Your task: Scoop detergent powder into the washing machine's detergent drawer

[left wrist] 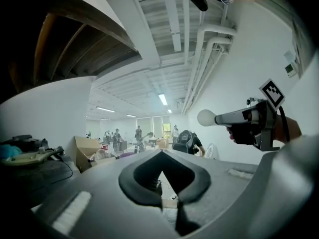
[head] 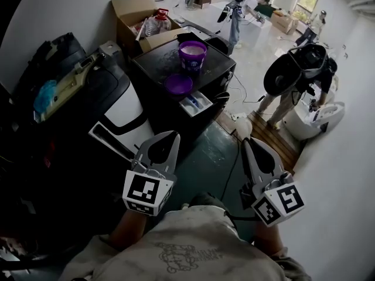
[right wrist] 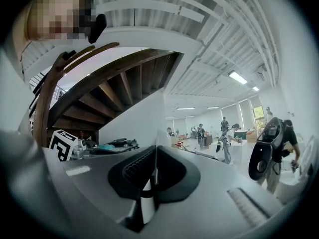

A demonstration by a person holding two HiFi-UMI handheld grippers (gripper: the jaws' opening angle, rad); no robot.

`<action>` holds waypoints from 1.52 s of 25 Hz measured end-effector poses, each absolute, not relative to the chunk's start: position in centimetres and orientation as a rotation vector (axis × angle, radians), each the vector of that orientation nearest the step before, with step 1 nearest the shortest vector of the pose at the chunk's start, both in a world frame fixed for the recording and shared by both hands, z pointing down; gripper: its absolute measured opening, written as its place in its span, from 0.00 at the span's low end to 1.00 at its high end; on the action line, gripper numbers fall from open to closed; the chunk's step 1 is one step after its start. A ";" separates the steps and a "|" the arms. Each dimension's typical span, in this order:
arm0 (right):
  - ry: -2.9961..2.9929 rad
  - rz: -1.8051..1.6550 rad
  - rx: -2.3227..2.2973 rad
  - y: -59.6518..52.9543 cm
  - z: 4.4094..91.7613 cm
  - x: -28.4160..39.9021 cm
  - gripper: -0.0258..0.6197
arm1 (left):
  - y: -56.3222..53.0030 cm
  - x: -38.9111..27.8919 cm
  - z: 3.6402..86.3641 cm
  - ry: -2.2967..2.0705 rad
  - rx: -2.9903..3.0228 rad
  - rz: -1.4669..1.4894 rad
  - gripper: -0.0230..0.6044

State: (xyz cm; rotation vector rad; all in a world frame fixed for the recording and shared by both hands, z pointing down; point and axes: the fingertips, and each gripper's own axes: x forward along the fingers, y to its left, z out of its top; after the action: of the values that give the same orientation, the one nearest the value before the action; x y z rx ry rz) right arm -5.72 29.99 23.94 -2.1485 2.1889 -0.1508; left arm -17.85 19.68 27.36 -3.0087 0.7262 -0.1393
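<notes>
A black washing machine (head: 158,60) stands ahead of me in the head view. On its top sit an open purple detergent tub (head: 193,54) and, nearer me, its purple lid (head: 178,84). The detergent drawer (head: 196,103) is pulled out at the front, showing white and blue compartments. My left gripper (head: 174,135) and right gripper (head: 246,141) hover side by side over the floor, well short of the machine. Both are shut with nothing in them. The left gripper (left wrist: 160,154) and right gripper (right wrist: 156,148) look out over the room. No scoop shows.
A cardboard box (head: 137,10) with bottles stands behind the machine. A white and black appliance (head: 120,107) stands to its left, with dark clutter beyond. At the right are a person with a backpack (head: 299,69), a wooden pallet (head: 275,139) and a floor cable (head: 231,168).
</notes>
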 end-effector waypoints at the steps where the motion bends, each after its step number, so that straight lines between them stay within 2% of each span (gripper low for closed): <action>1: 2.186 -0.154 -2.152 29.9 24.0 -5.7 0.09 | 19.7 -17.8 27.7 0.719 -3.013 -0.145 0.04; 17: 2.151 -0.210 -2.182 29.1 25.8 -1.2 0.09 | 17.4 -14.1 29.0 0.728 -3.010 -0.181 0.04; 38: 2.293 -0.318 -2.052 13.8 27.3 18.5 0.09 | 4.8 4.8 29.3 0.863 -2.969 -0.255 0.04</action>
State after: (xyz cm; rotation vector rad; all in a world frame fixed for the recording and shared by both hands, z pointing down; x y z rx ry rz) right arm 18.49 13.81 27.26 -2.0519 2.2933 -0.3183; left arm 4.83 4.77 29.28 -2.9692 0.8630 -0.2548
